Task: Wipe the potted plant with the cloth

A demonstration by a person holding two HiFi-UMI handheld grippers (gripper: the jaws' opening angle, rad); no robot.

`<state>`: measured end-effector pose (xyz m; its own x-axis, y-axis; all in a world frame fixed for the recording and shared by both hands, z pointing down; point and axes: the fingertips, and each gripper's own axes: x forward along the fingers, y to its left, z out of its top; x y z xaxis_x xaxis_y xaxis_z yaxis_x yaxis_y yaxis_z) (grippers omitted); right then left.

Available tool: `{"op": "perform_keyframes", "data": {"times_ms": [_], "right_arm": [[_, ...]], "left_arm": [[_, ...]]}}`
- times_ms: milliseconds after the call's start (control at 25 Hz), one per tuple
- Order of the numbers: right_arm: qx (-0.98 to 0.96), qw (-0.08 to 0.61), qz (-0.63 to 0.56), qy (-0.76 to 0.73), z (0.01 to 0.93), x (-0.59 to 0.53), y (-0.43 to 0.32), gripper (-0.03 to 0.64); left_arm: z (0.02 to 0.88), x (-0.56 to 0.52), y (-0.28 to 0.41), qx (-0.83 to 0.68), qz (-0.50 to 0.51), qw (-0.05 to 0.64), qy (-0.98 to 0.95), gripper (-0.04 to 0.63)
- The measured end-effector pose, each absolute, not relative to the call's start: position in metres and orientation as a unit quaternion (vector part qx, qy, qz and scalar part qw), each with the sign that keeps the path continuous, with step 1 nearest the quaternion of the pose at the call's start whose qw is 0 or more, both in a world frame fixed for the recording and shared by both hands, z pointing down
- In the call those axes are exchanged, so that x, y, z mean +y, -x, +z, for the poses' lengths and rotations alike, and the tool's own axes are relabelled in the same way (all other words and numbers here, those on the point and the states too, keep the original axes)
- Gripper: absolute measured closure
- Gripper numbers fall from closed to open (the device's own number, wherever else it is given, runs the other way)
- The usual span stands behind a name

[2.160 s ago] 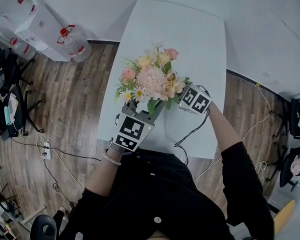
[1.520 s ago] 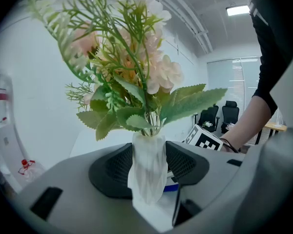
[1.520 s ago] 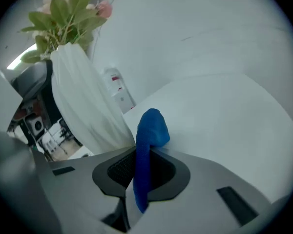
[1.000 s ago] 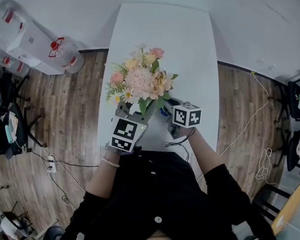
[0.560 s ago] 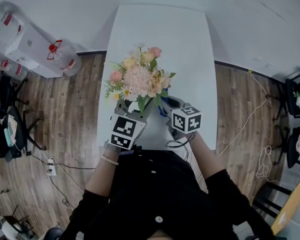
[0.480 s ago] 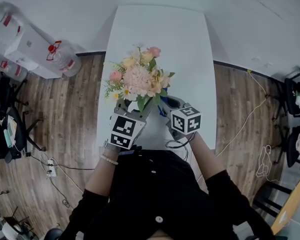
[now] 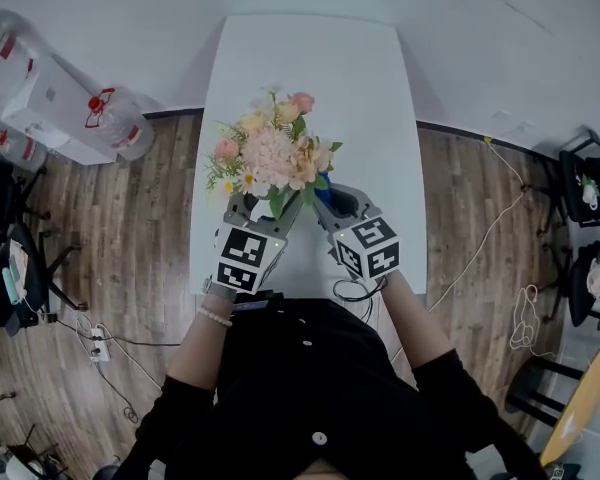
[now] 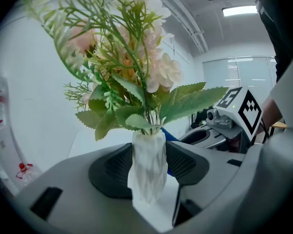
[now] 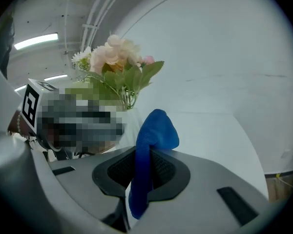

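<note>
The potted plant, a bunch of pale pink and peach blossoms over broad green leaves, stands in a white faceted vase on the white counter, towards the edge nearest us. Round that vase the left gripper has its jaws set fairly wide, with a ribbed pad pressed on either side of the vase's body, so the plant is steadied low down. Just right of the vase comes the right gripper, its jaws closed tight on the blue cloth; a rounded fold of it stands up past the tips, and a tail hangs below them. From the right gripper view, the fold sits beside and a little below the foliage, and we cannot tell that it touches a leaf yet. We judge the step in hand to be bringing the cloth onto the leaves on that side of the vase. To do it well, we would lead with the soft fold and not the hard tips, stroke each leaf from the stem outward, and press lightly so the stems do not bend. The grip on the vase should stay firm and low, since a sideways push high above it could tip it.
</note>
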<state>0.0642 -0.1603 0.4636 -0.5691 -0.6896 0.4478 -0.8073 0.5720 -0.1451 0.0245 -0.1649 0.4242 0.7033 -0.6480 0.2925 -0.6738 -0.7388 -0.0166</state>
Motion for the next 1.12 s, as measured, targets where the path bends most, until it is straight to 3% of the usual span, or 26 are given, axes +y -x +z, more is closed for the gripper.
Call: {"op": "perform_keyframes", "data": {"times_ms": [320, 640, 1120], "right_arm": [[-0.88, 0.207, 0.079, -0.42, 0.434, -0.153, -0.054, 0.535], [-0.877, 0.286, -0.015, -0.386, 0.44, -0.14, -0.043, 0.535], [-0.866, 0.294, 0.101, -0.392, 0.499, -0.128, -0.042, 0.535]], "left_arm": [[0.426, -0.166, -0.023, -0.359, 0.139, 0.048, -0.922, 0.37], [0.426, -0.166, -0.022, -0.354, 0.137, 0.047, -0.924, 0.37], [0.427, -0.166, -0.023, -0.351, 0.141, 0.051, -0.924, 0.37]]}}
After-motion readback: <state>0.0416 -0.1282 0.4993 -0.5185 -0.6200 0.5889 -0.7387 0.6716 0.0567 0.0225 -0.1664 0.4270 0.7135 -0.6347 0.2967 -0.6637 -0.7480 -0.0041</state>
